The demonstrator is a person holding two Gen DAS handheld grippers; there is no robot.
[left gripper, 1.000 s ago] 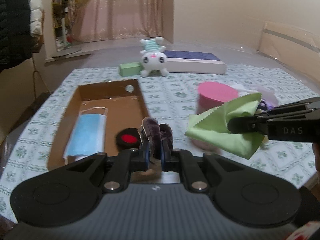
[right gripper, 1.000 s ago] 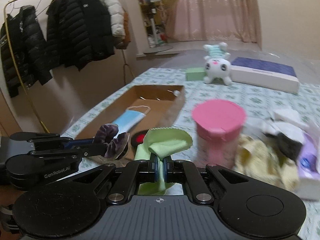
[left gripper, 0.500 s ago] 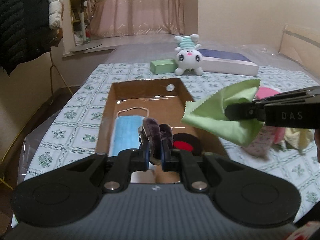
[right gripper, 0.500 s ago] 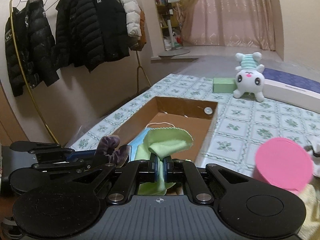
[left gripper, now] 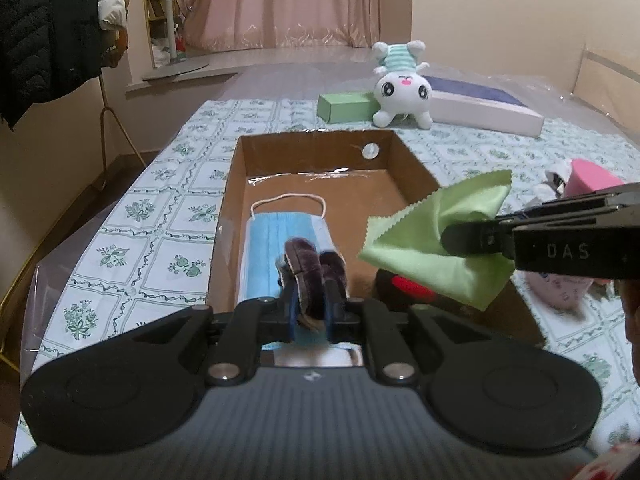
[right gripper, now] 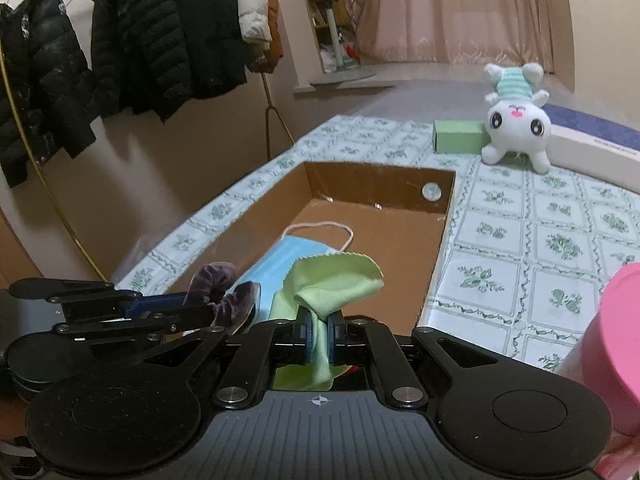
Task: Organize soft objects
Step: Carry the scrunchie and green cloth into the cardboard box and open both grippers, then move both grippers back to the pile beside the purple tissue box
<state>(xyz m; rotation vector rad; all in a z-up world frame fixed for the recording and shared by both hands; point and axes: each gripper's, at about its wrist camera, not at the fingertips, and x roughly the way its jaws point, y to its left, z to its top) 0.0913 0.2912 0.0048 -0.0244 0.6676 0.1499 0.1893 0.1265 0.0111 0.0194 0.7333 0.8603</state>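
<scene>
A purple velvet scrunchie (left gripper: 312, 260) sits between the pads of my left gripper (left gripper: 311, 300), whose jaws are opening a little while the pads still touch it. It hangs over the near end of the brown cardboard box (left gripper: 316, 134), above a blue face mask (left gripper: 276, 236) lying inside. My right gripper (right gripper: 318, 332) is shut on a light green cloth (right gripper: 336, 280), held over the box's near right part. In the right wrist view the left gripper (right gripper: 192, 308) and its scrunchie (right gripper: 218, 292) are at the left. A black and red round thing (left gripper: 404, 284) lies under the cloth.
A white plush toy (left gripper: 402, 88), a green carton (left gripper: 346, 106) and a flat white and blue box (left gripper: 484, 112) stand beyond the cardboard box. A pink tub (right gripper: 616, 320) is at the right. Dark coats (right gripper: 120, 40) hang on a rack left of the table.
Both grippers have moved left from beside the pink tub to above the cardboard box, carrying the scrunchie and the green cloth. The left jaws stand slightly wider.
</scene>
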